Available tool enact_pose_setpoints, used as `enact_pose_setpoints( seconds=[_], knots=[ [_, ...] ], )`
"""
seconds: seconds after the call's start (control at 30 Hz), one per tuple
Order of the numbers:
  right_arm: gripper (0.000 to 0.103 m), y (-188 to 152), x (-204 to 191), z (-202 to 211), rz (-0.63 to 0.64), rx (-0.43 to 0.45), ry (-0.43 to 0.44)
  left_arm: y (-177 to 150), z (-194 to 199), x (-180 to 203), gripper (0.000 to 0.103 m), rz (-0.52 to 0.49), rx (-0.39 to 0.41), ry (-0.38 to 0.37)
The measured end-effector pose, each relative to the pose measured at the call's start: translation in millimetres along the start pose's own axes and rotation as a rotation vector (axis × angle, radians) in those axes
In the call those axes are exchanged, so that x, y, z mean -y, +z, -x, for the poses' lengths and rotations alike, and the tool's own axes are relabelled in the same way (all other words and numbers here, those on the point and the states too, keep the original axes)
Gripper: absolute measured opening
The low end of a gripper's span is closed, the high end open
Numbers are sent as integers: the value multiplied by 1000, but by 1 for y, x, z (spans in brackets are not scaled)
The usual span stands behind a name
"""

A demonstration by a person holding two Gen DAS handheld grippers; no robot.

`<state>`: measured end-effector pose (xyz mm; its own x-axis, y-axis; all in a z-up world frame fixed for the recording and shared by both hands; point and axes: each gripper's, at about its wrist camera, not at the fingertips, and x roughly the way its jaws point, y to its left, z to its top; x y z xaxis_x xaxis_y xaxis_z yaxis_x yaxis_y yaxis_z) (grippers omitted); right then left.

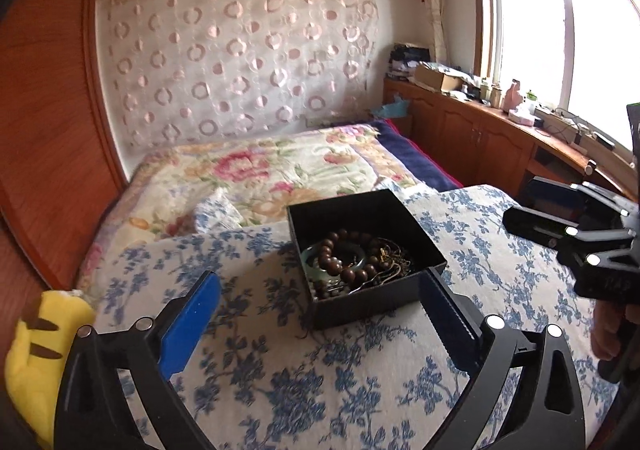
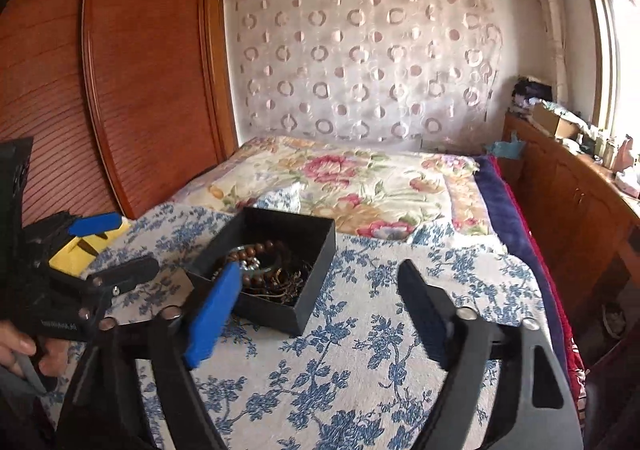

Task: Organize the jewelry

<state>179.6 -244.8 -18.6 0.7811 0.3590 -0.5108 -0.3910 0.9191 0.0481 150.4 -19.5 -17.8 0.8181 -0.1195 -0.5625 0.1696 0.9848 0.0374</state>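
An open black box sits on a blue-flowered cloth spread over the bed. Inside lie a brown bead bracelet, a pale green bangle and tangled thin chains. My left gripper is open, with its fingers on either side of the box's near corner and apart from it. My right gripper hangs to the box's right, open and empty. In the right wrist view the box and beads lie just beyond the open right gripper, and the left gripper is at the left.
A yellow plush toy lies at the cloth's left edge. A flowered quilt covers the bed behind the box. A wooden wardrobe stands on the left. A cluttered low cabinet runs under the window. A person's hand holds the left gripper.
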Motion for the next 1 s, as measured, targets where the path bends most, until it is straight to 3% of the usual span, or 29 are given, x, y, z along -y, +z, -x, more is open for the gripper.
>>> enact_pose_setpoints(
  seconds=[0.17, 0.63, 1.0],
  knots=[
    [100, 3, -9, 28, -4, 63, -13, -5, 31, 2, 95, 25, 36, 15],
    [100, -14, -24, 82, -49, 142, -57, -22, 76, -9, 95, 92, 55, 68],
    [100, -29, -29, 87, -57, 140, -70, -29, 87, -14, 95, 100, 65, 86]
  ],
)
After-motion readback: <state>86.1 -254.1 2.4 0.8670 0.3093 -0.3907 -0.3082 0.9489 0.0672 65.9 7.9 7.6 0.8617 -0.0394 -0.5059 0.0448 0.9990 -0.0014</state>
